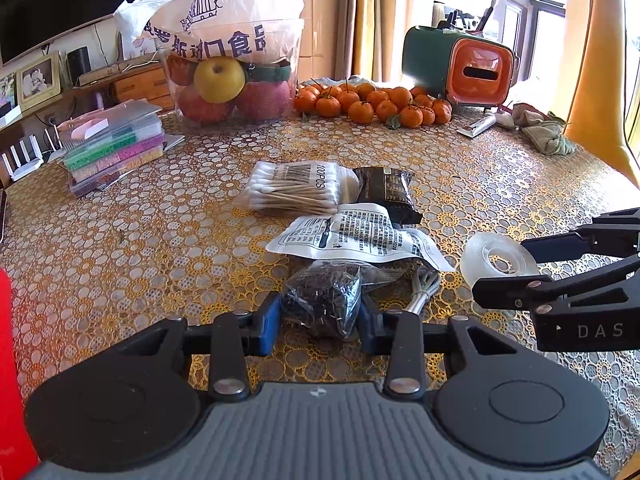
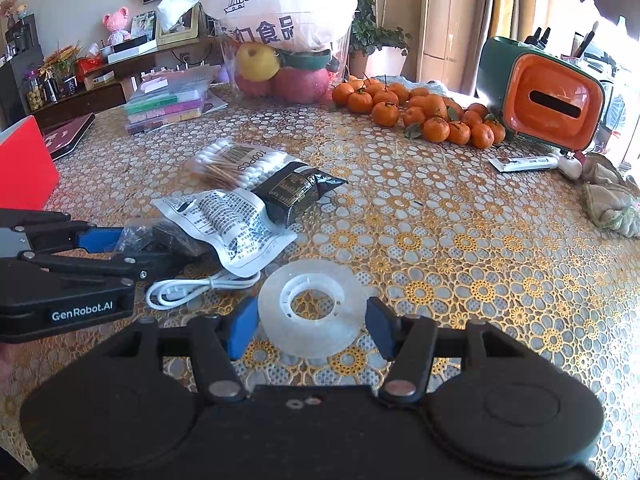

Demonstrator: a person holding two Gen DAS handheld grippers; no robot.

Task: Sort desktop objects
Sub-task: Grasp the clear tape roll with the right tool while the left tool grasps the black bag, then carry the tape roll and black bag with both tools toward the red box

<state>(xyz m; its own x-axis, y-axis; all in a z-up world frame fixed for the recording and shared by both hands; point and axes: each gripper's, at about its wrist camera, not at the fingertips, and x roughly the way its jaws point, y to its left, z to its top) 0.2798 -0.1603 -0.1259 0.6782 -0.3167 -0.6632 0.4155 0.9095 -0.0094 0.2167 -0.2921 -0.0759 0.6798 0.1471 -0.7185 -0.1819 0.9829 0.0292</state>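
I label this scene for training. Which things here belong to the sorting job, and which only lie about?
Job:
- dark bag, between left gripper fingers
- tape roll, between right gripper fingers
- white pouch
- black packet
- swabs
- cable

Lying about:
- tangerines
- fruit bowl
- boxes
- cloth

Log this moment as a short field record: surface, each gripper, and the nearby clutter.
surface: table under a floral lace cloth
left gripper: blue pads on either side of a clear bag of dark bits, contact unclear
right gripper: open around the tape roll, pads apart from it
pile: cotton swabs, black packet, white pouch, white cable
far side: tangerines, fruit tub, orange-green box
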